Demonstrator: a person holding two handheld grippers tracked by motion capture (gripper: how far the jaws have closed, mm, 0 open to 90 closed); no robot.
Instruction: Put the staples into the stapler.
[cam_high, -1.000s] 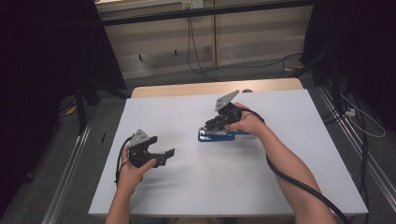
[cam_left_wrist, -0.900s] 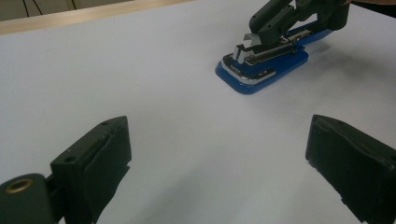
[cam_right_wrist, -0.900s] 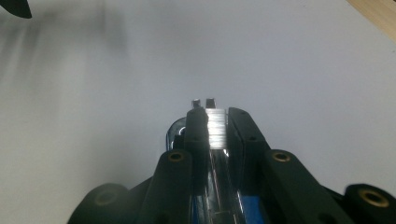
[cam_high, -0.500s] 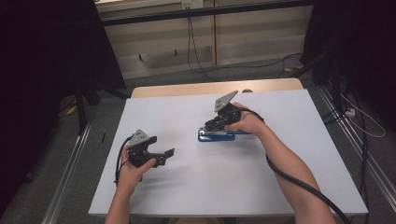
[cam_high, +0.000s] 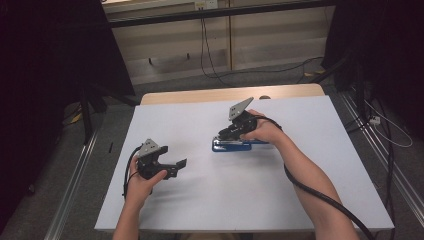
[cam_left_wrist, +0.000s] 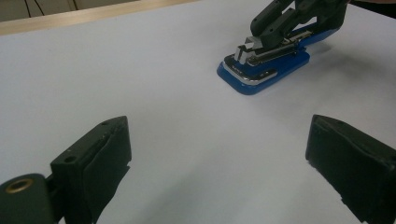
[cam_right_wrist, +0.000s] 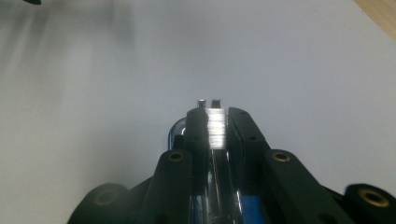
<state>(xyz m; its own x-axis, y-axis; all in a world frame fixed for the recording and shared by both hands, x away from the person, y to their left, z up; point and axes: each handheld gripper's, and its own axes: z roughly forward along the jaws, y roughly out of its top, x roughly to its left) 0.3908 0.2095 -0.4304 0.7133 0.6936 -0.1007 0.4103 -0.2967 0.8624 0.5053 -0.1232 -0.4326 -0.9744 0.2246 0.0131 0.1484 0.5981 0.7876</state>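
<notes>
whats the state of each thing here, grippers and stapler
left gripper: open, jaws wide apart, holding nothing, low over the table
right gripper: shut on the stapler's metal top part
blue stapler: lying flat on the table, base down
white table: bare apart from the stapler

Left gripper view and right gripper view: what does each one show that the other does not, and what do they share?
The left gripper view alone shows the left hand-held gripper with its jaws wide apart and nothing between them, and the whole front of the blue stapler seen from the side. The right gripper view alone looks down along the right hand-held gripper, its jaws closed on the stapler's shiny metal strip. Both show the stapler, the right hand-held gripper on it, the white table top and its wooden edge.
</notes>
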